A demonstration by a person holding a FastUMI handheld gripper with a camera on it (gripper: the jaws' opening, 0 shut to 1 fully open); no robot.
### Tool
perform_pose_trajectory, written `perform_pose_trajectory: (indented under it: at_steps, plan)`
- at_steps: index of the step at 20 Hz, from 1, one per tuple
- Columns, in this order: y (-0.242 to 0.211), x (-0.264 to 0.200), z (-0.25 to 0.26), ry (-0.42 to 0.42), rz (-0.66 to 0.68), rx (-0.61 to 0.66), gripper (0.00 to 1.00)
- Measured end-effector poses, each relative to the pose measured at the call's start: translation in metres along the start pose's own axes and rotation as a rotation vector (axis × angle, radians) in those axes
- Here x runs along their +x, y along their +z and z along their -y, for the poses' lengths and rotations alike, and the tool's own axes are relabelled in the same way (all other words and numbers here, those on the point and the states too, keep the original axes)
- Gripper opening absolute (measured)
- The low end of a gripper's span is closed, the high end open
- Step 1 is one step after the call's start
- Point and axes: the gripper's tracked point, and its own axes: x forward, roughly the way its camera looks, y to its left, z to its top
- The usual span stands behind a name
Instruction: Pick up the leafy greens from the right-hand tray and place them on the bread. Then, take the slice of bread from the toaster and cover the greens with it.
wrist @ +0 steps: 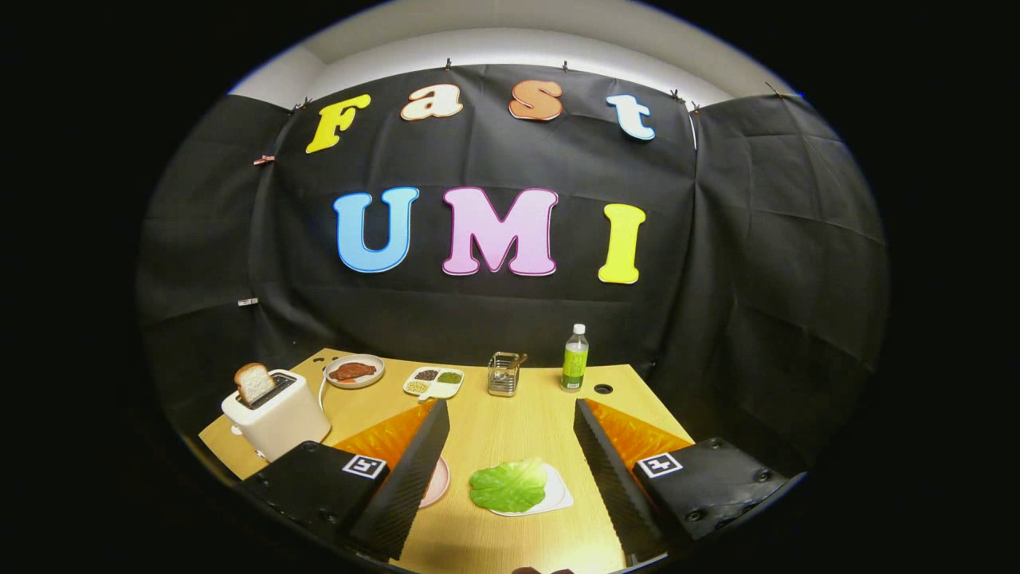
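The gripper hung with jaws spread wide and empty above the pale wooden desk, the crinkled green lettuce leaf lying on a small white tray between them, the boxy white toaster with its bread slice well apart from the leaf.

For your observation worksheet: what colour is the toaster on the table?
The toaster is white or cream, seen in the gripper view.

I see a plate w/ meat, a divided dish of grains beside it, a wire holder, and a green bottle along the counter's far edge.
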Motion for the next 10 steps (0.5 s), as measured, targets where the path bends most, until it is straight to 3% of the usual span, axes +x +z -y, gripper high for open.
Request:
perform_pose_trajectory:
  at_steps: [10]
  plan:
    - [-0.066,0.06,0.0,-0.016,-0.169,0.032,0.98]
